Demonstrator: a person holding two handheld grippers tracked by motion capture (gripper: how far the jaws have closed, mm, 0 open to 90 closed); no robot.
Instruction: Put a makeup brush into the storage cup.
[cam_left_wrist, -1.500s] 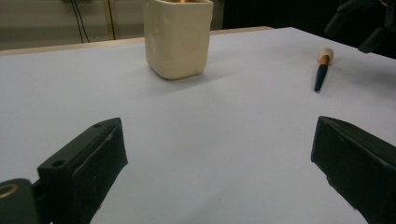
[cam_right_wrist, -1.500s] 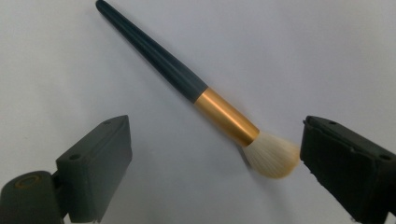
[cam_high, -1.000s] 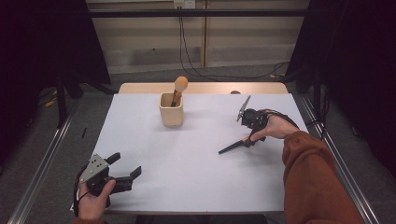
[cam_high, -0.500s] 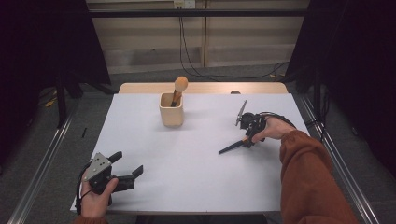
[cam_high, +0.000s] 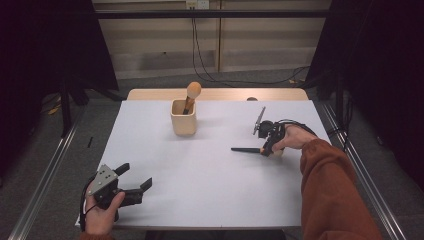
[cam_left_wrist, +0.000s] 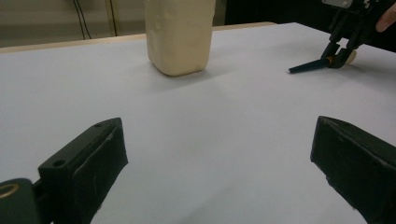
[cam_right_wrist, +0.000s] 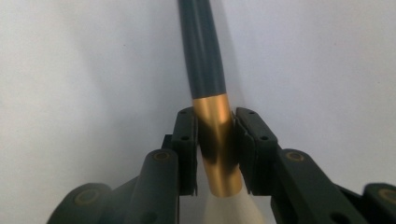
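Since a second ago the right tool (cam_high: 265, 148) has tipped down onto the brush (cam_high: 248, 149) and its jaws have just been closing on it; the brush now lies flatter on the counter (cam_high: 210, 170), its dark handle pointing toward the cup (cam_high: 183, 118) side instead of slanting toward the near edge. The left tool (cam_high: 134, 184) has not shifted.

In the right gripper view the two black jaws are clamped on the brush's gold band (cam_right_wrist: 215, 144), one pad on each side, with the dark handle (cam_right_wrist: 201, 46) running away from them over the white surface and pale bristles just visible below the band. In the left gripper view the same grip shows to the right of the cup (cam_left_wrist: 180, 35), the handle tip resting on the counter.

The brush is well right of the cup and somewhat nearer the person. The cup stands upright toward the far side of the counter with a round-headed wooden utensil (cam_high: 192, 92) leaning inside it.

The left tool rests well apart from the cup, at the near left corner, jaws spread wide with nothing between them.
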